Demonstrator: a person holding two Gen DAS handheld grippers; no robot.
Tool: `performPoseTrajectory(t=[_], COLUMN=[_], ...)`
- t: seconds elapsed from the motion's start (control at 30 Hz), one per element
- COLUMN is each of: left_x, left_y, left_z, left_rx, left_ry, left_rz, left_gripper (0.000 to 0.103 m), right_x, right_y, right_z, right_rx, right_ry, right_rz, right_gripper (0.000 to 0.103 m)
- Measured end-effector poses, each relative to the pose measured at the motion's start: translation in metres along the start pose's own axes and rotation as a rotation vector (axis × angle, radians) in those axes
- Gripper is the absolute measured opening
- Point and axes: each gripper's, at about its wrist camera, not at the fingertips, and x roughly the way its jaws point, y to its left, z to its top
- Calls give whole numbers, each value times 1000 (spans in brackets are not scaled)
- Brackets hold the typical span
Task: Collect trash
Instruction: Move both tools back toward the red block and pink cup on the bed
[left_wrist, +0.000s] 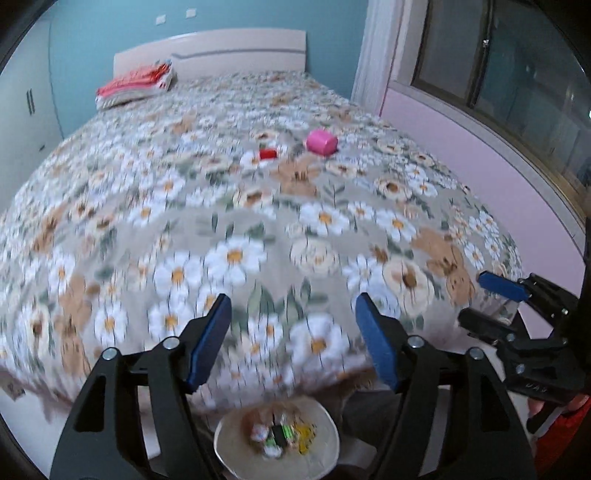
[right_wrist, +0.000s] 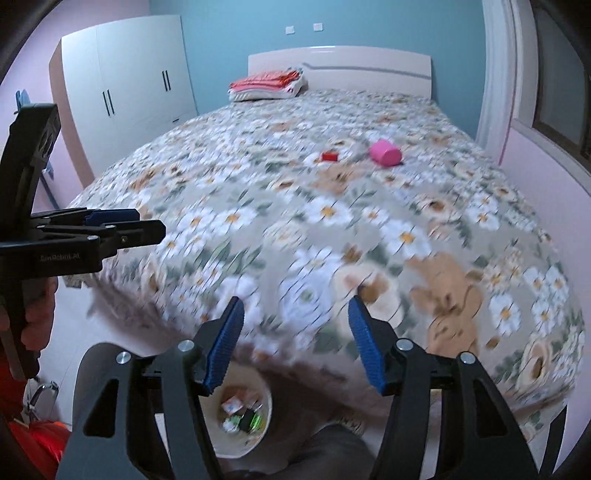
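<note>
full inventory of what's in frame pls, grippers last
bed: 1, floral cover, fills the middle
headboard: 1, white, far end
folded bedding: 1 stack, red and white, by the headboard
pink container: 1, lying on the bed
red item: 1, small, left of the container
bin: 1, pale, on the floor, wrappers inside
wardrobe: 1, white, left wall
window: 1, dark, right wall
left hand-held gripper: open, empty
right hand-held gripper: open, empty
</note>
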Motion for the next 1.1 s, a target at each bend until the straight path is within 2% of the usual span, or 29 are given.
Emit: performPoseTrajectory(t=[0.27,0.5,0.7,0.87,1.1], left_x=[43,93,140,182,247], left_y=[3,16,28,41,45], left_z=[58,102,136,163,200], left_rx=[134,183,233,191,63], left_ry=[-37,-8,13,33,59], left_rz=[22,-12,-2,4,-33], left_gripper=[73,73,73,73,73], right_x=[15,46,81,113,157], right_y=[-42,-72,-94,-106,-128], right_z=[45,85,116,138,164], right_rx=[35,45,40,44,58], right_ry=[-36,-36,-26,-22,-25], right_rz=[-34,-61,-83,-103,-107], right_gripper=[67,71,77,79,79])
